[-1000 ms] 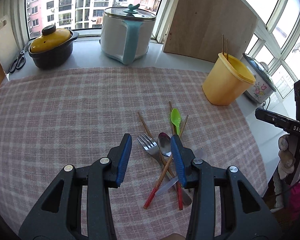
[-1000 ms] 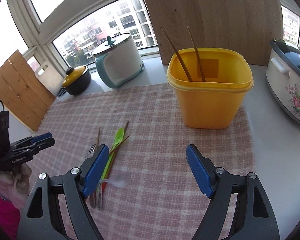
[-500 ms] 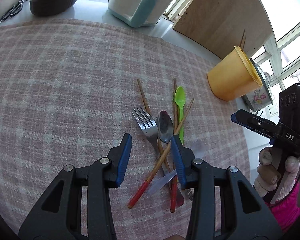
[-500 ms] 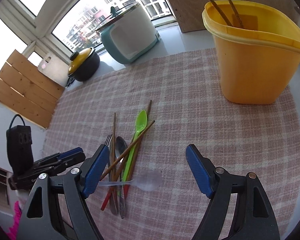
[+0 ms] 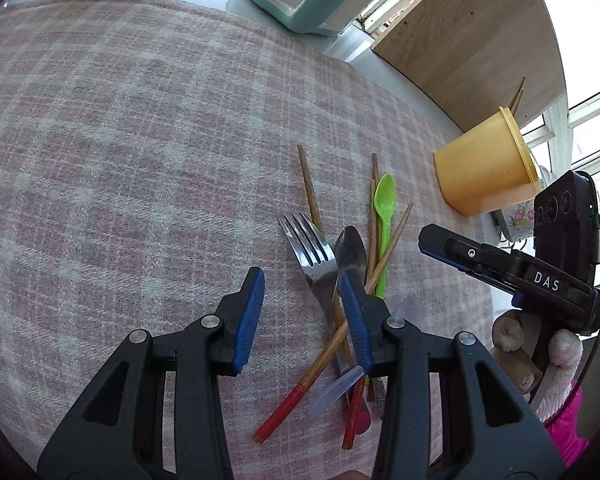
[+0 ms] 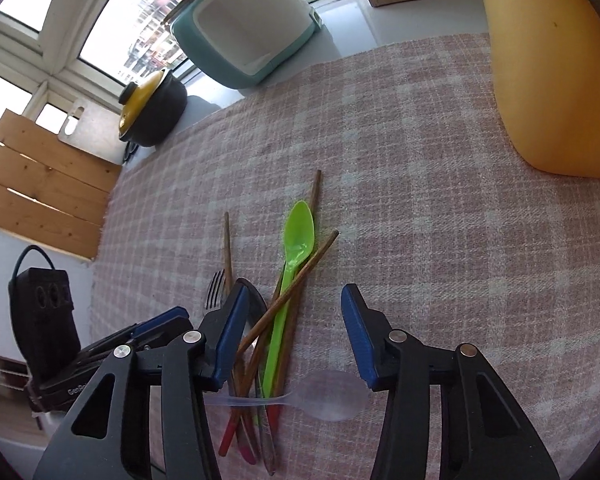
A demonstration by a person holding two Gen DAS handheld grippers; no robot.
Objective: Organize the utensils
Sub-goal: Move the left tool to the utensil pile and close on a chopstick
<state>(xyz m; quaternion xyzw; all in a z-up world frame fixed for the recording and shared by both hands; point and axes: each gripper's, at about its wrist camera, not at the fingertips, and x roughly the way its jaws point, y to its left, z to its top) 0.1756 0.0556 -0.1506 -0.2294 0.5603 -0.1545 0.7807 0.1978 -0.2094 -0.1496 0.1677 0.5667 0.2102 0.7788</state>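
A pile of utensils lies on the pink checked cloth (image 5: 140, 140): a metal fork (image 5: 310, 248), a metal spoon (image 5: 352, 246), a green plastic spoon (image 6: 299, 230), a clear plastic spoon (image 6: 334, 396) and several red-tipped chopsticks (image 6: 288, 300). My left gripper (image 5: 300, 280) hovers open just above the fork, its right finger over the metal spoon. My right gripper (image 6: 294, 294) hangs over the green spoon's handle and the crossed chopsticks. Its jaws are closing and the pads touch nothing. The yellow container (image 5: 484, 168) holds two chopsticks at the far right.
A teal and white cooker (image 6: 244, 28) and a black pot with a yellow lid (image 6: 152, 116) stand by the window. A wooden board (image 5: 472, 40) leans behind the container. A slatted wooden board (image 6: 40, 184) stands at the left, a floral pot (image 5: 514, 216) beyond the container.
Both grippers have sunk and tipped down toward the utensil pile. The right one has moved left over the pile and its jaws have narrowed. The left jaws keep their gap.
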